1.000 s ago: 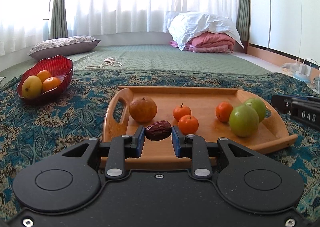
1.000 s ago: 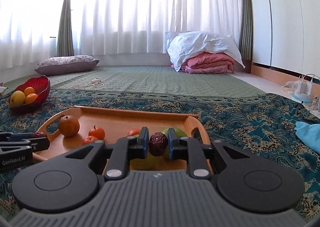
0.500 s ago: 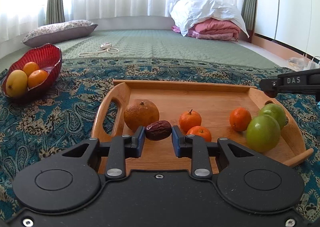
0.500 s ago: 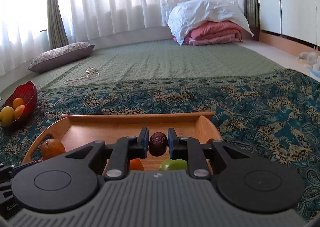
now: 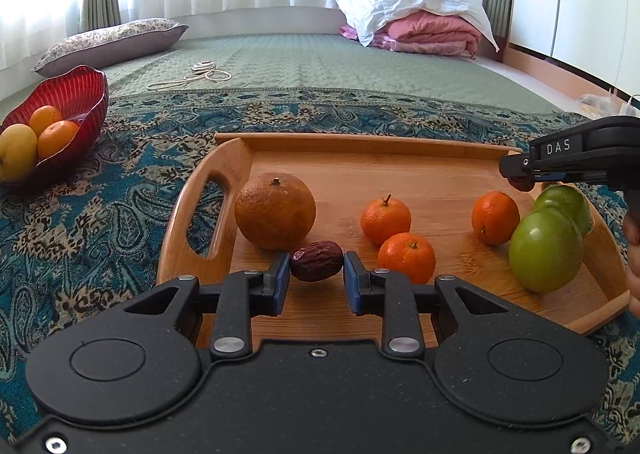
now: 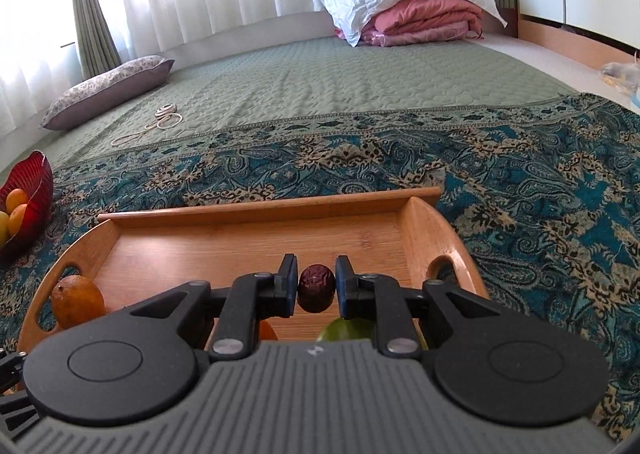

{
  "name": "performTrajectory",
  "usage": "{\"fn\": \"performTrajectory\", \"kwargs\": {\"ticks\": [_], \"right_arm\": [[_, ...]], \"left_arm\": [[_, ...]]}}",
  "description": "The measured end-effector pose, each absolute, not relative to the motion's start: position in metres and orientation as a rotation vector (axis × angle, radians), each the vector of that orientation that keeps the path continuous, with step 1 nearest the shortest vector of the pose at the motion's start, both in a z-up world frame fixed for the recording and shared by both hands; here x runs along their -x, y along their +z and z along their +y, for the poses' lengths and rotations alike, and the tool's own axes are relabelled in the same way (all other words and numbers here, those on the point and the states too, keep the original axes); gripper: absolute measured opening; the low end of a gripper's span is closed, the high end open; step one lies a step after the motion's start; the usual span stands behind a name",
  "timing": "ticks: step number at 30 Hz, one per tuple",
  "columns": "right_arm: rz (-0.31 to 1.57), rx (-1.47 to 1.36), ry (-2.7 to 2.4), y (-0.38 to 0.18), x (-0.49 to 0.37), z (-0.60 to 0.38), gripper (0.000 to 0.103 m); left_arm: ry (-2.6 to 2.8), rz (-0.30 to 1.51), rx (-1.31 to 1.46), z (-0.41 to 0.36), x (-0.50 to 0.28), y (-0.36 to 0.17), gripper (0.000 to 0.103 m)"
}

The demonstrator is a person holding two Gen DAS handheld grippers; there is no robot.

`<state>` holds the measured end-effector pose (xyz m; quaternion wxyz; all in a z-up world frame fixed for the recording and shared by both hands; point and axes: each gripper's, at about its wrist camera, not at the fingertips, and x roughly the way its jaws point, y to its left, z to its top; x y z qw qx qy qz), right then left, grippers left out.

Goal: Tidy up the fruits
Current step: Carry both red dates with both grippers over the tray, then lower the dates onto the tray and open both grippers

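Jaws of both grippers pinch dates, tilted over tray (image 5: 240,157).

A wooden tray (image 5: 400,157) lies on a patterned cloth (image 5: 100,221); on it, from left to right, sit a large orange (image 5: 275,210), two mandarins (image 5: 386,218), a third mandarin (image 5: 495,217) and two apples (image 5: 546,252); a bowl (image 5: 80,101) of fruit stands far left; a pillow (image 5: 112,39) lies behind it.

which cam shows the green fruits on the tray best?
Left wrist view. Both green fruits sit in full sight at the right end of the wooden tray, one behind the other. The right wrist view shows only a green sliver under the jaws, mostly hidden by the gripper body.
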<state>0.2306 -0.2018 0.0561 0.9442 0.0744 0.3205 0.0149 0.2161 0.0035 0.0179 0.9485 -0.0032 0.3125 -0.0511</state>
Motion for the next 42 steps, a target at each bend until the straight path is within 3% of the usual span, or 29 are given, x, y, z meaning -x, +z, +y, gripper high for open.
{"fn": "performTrajectory", "kwargs": {"ticks": [31, 34, 36, 39, 42], "right_arm": [[0.852, -0.002, 0.043, 0.053, -0.263, -0.175, 0.024], [0.842, -0.015, 0.048, 0.055, -0.26, -0.175, 0.025], [0.833, -0.029, 0.048, 0.056, -0.258, -0.177, 0.028], [0.818, -0.039, 0.051, 0.059, -0.254, -0.178, 0.04], [0.804, -0.041, 0.057, 0.062, -0.249, -0.179, 0.042]], "left_arm": [[-0.122, 0.672, 0.013, 0.004, -0.232, 0.016, 0.028], [-0.124, 0.679, 0.019, 0.004, -0.231, 0.017, 0.032], [-0.121, 0.681, 0.02, 0.005, -0.23, 0.018, 0.039], [-0.114, 0.677, 0.012, 0.005, -0.226, 0.019, 0.04], [-0.108, 0.676, 0.016, 0.006, -0.223, 0.021, 0.045]]}}
